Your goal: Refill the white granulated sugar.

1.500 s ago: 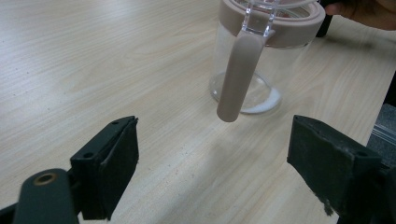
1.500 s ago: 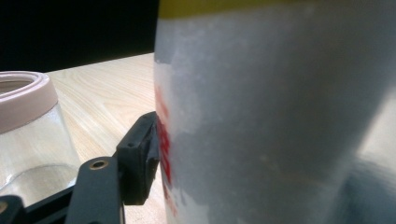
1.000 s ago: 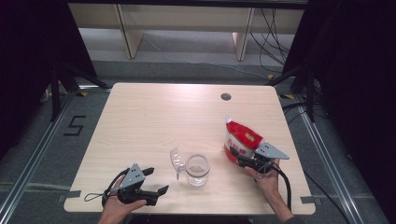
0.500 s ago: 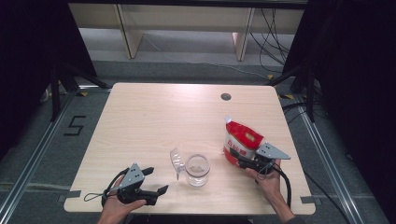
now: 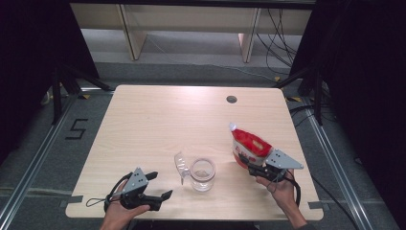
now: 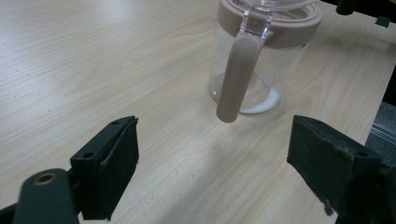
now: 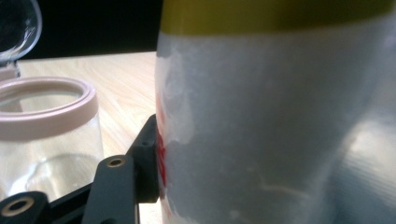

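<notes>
Clamping a red and white pouch (image 5: pixel 249 146) between its jaws, the right hand-held gripper (image 5: pixel 253 164) holds it above the right side of the counter (image 5: pixel 158 120), tilted with its white spout end pointing up and away from the person; in the right gripper view the pouch (image 7: pixel 280 130) presses against the black left jaw, a yellow band across its top. The left hand-held gripper (image 5: pixel 160 186) rests near the front left edge with its jaws wide apart and nothing between them, aimed at the glass jar (image 5: pixel 202 173) standing between the two hands. The jar's clear lid (image 5: pixel 181 165) is flipped open to its left, and the left gripper view shows its pinkish rim and hanging handle (image 6: pixel 240 70), with a little white powder on the bottom. The step in hand looks like bringing the pouch over for pouring; next it must be carried above the open mouth and tipped spout-down, perhaps with the left hand-held gripper steadying the jar. No lettering on the pouch can be read; on the floor left of the counter a marking reads "5" (image 5: pixel 76 128).
</notes>
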`<state>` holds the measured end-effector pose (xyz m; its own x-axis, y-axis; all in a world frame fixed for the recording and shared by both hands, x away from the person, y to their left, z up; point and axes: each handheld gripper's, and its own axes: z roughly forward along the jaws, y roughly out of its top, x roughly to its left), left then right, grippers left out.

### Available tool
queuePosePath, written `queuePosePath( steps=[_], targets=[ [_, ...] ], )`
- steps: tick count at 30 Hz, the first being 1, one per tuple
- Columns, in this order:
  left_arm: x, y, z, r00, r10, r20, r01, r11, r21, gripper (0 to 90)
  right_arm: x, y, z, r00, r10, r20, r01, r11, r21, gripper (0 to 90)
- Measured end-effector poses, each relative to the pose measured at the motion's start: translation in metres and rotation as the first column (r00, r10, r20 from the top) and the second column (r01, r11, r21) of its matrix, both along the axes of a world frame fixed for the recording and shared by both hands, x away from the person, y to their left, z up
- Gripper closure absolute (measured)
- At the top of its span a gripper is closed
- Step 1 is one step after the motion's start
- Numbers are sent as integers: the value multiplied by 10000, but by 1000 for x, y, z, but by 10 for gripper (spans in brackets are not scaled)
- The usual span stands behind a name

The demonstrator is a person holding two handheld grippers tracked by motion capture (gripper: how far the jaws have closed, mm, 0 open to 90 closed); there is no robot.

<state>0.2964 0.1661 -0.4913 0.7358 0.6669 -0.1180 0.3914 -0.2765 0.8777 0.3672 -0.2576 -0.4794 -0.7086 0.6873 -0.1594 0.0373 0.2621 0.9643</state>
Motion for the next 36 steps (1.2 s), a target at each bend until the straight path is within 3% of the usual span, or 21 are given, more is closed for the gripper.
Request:
queuePosePath(
  steps=[3, 6, 8, 9, 12, 15, 17, 18, 19, 22, 23, 24, 25, 26, 28, 29, 30, 31, 33, 36],
  targets=[
    [0, 0, 0, 10000, -1, -2, 1, 10000, 13, 161, -3, 3, 3, 9992, -13, 409, 32, 9989, -467, 449],
    [0, 0, 0, 10000, -6, 9, 6, 10000, 27, 161, -6, 8, 4, 9986, 109, 517, -51, 9938, -1107, 450],
    [0, 0, 0, 10000, -5, 0, 5, 10000, 16, 161, -8, 10, 6, 9980, 244, 590, -154, 9888, -1484, 451],
    [0, 0, 0, 10000, -7, 2, 7, 10000, 18, 160, -9, 11, 7, 9946, 232, 1009, -50, 9842, -1767, 450],
    [0, 1, 0, 10000, -29, -1, 29, 9999, 100, 161, -14, 16, 11, 9912, 408, 1256, -99, 9714, -2372, 451],
    [0, 1, 0, 10000, -19, -10, 19, 9999, 157, 161, -20, 20, 13, 9873, 483, 1512, -57, 9628, -2702, 452],
    [0, 1, 0, 10000, -14, -3, 14, 9999, 160, 161, -21, 23, 14, 9818, 803, 1723, -210, 9468, -3213, 452],
    [0, 1, 0, 10000, -30, 9, 30, 9999, 120, 161, -23, 25, 13, 9840, 756, 1615, -205, 9476, -3187, 452],
    [0, 1, 0, 10000, -30, 10, 30, 9999, 121, 161, -23, 26, 13, 9812, 874, 1720, -232, 9384, -3448, 452],
    [0, 1, 0, 10000, -24, 6, 24, 9999, 106, 160, -25, 27, 13, 9779, 1008, 1830, -256, 9273, -3735, 453],
    [0, 1, 0, 10000, -6, -9, 6, 10000, 96, 161, -25, 27, 13, 9752, 1022, 1963, -158, 9169, -3987, 453],
    [0, 1, 0, 10000, -13, -10, 13, 10000, 99, 160, -26, 27, 13, 9744, 966, 2030, -69, 9155, -4024, 453],
    [0, 1, 0, 10000, -14, -8, 14, 9999, 99, 160, -25, 27, 13, 9705, 1128, 2131, -120, 9054, -4244, 453],
    [0, 1, 0, 10000, -10, -12, 10, 9999, 100, 161, -27, 27, 14, 9705, 1051, 2170, -11, 9019, -4319, 453],
    [0, 1, 0, 10000, -2, -27, 3, 9999, 131, 160, -27, 27, 15, 9611, 1283, 2447, 48, 8777, -4791, 454],
    [0, 1, 0, 10000, 34, -48, -33, 9999, 148, 160, -29, 27, 15, 9612, 1206, 2482, 152, 8750, -4839, 454],
    [0, 1, 0, 10000, 22, -10, -21, 9997, 223, 161, -30, 28, 16, 9565, 1356, 2582, 151, 8611, -5082, 454],
    [0, 1, 0, 10000, -17, 15, 17, 9997, 254, 161, -31, 28, 16, 9565, 1286, 2617, 238, 8601, -5096, 454],
    [0, 1, 0, 10000, 9, -16, -9, 9997, 240, 161, -32, 29, 16, 9505, 1475, 2736, 251, 8409, -5406, 454],
    [0, 1, 0, 10000, 6, -5, -6, 9997, 243, 161, -35, 31, 15, 9478, 1539, 2794, 331, 8239, -5658, 455]
  ],
)
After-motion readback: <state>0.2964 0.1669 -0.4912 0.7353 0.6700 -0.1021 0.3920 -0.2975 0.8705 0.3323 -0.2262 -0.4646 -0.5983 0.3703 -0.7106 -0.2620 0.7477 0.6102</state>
